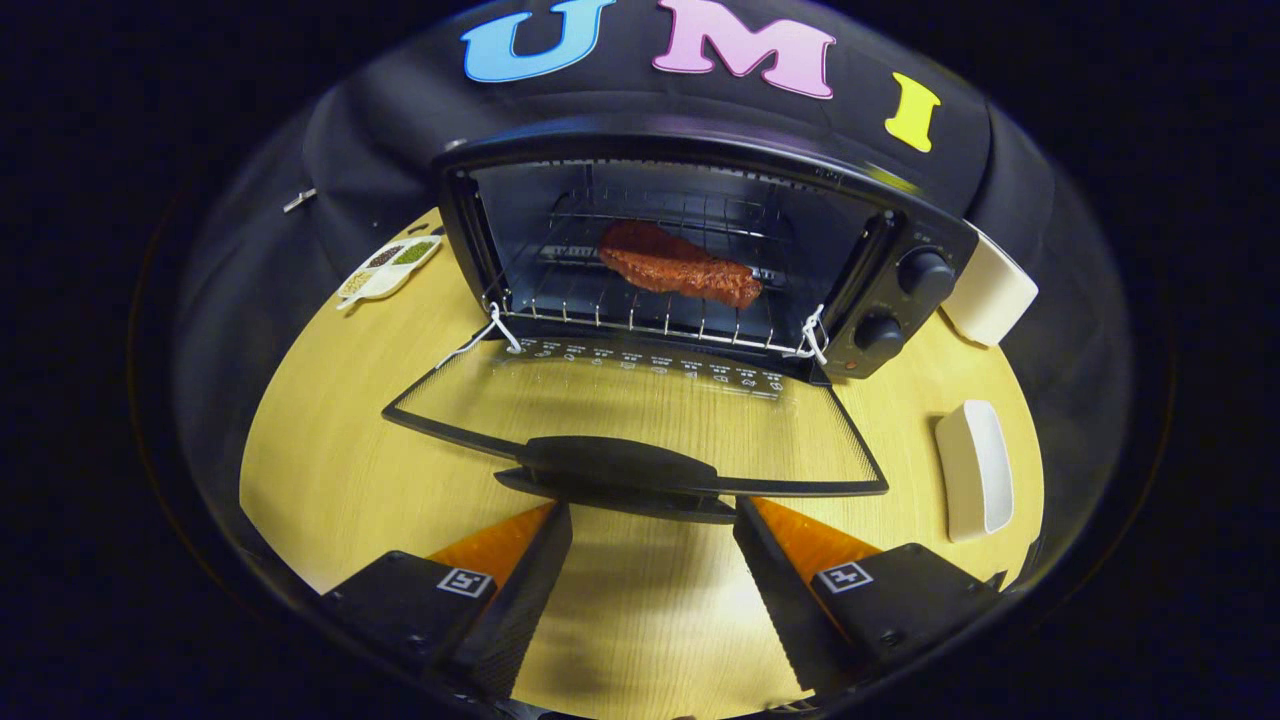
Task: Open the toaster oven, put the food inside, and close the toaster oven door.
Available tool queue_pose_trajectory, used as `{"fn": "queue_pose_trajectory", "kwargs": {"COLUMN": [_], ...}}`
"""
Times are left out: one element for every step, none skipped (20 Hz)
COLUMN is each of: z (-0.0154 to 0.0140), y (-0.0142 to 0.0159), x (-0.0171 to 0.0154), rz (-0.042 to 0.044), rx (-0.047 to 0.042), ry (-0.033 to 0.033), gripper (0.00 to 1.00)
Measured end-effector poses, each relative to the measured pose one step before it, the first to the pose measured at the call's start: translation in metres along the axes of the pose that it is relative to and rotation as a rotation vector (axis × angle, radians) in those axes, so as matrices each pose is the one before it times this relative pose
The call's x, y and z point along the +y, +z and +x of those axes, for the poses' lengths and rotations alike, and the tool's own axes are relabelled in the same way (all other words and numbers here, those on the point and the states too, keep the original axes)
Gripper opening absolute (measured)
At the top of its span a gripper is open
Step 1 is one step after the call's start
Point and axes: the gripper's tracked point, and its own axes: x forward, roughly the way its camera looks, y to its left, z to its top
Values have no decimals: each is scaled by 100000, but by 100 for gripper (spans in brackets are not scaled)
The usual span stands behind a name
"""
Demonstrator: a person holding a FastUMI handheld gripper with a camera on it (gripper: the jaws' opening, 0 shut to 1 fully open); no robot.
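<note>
Gripper view: The toaster oven (700, 240) stands on the wooden bench (330, 450) with its glass door (640, 420) folded fully down and lying flat toward the gripper (650, 525). The door handle (615, 470) sits at the door's near edge, just ahead of the fingertips and level with the gap between them. The gripper fingers (525, 560) are spread wide apart; neither finger presses on the handle or on anything else, and bare bench shows between them. The food, a reddish-brown steak (680, 265), lies on the wire rack (630, 300) inside the oven cavity, toward the rear centre. Two black control knobs (925, 272) sit one above the other on the oven's right-hand panel. A white rectangular dish (975, 468) rests on the bench to the right of the door, apart from it. A second white container (990, 290) stands beside the oven's right side. A small white condiment tray (388, 268) with divided compartments lies on the bench to the left of the oven.
</note>
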Motion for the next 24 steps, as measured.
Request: {"fn": "queue_pose_trajectory", "kwargs": {"z": [-217, -284, 25, -107, -212, -141, -190, -147, -179, -203, -254, -203, -75, -39, -94, -233, -55, -100, -50, -166, -389, -263, 44, -70], "y": [195, 180, 45, 151, 157, 175, 193, 254, 285, 364, 461, 516, 315, 320, 442, 799, 464, 433, 523, 530, 492, 618, 424, 633], "x": [17, 4, 77, -39, 29, 45, 63, 79, 59, 63, 138, 171, 90, 105, 157, -101, 67, 178, 53, 126, 29, -131, 98, 3], "rz": [556, 946, 477, 752, 744, 278, 311, 410, 621, 654, 522, 497, 324, 683, 690, 258, 213, 140, -180, -82, -390, -104, -124, -142], "rx": [-789, -1052, -508, -836, -873, -712, -780, -1188, -1112, -1709, -1352, -1624, -362, -550, -1116, -1110, -1154, -849, -1048, -1357, -1189, -1583, -1620, -1869], "ry": [407, 429, 464, 289, 415, 516, 765, 478, 305, 307, 283, 612, 384, 481, 429, 94, 86, 455, 142, 355, -4, -22, -128, -50], "gripper": [100, 100, 100, 100, 100, 100, 100, 100, 100, 100, 100, 100, 100, 100, 100, 100, 100, 100, 100, 100, 100, 100, 100, 100]}}
